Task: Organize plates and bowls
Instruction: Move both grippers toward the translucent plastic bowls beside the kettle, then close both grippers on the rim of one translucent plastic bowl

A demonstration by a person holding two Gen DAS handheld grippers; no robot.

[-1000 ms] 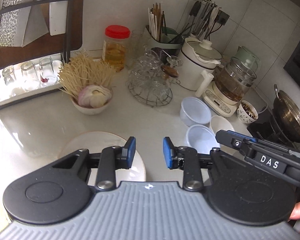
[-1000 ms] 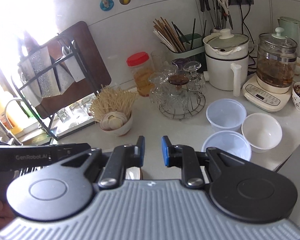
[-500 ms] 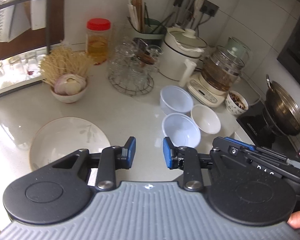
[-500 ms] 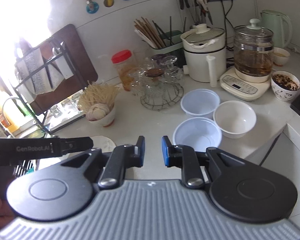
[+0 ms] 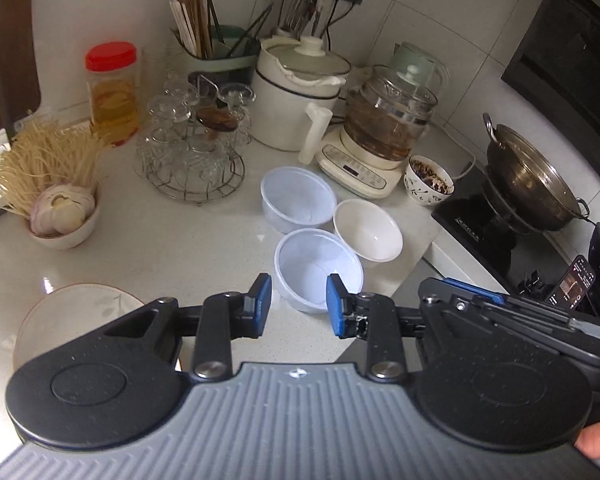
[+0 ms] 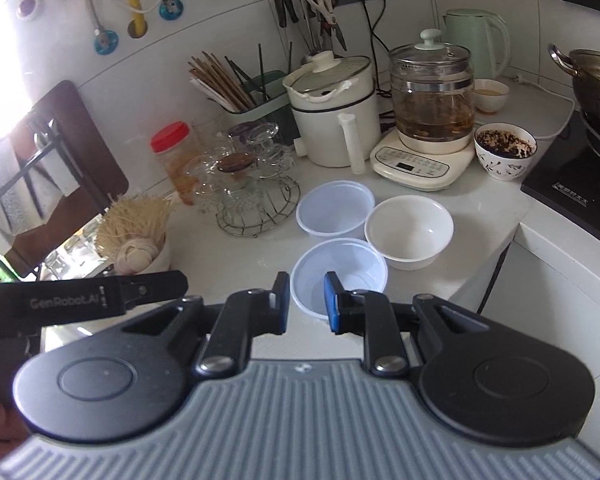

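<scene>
Two clear plastic bowls stand on the white counter, a near one [image 5: 318, 266] [image 6: 338, 270] and a far one [image 5: 298, 196] [image 6: 334, 208]. A white ceramic bowl [image 5: 368, 230] [image 6: 408, 230] stands to their right. A white plate [image 5: 64, 316] lies at the left of the left wrist view. My left gripper [image 5: 296, 306] is open and empty, just in front of the near plastic bowl. My right gripper [image 6: 307, 302] is open and empty, hovering before the same bowl.
A bowl of garlic and noodles [image 5: 60, 216], a wire rack of glasses [image 5: 192, 152], a red-lidded jar [image 5: 112, 92], a white cooker [image 5: 300, 100], a glass kettle [image 5: 384, 128], a patterned bowl [image 5: 428, 180] and a wok on a stove [image 5: 528, 184]. The counter edge drops at the right.
Both grippers have swung right and pulled back, bringing the three bowls to the centre of each view. The plate has slid to the left edge. Both stay open.
</scene>
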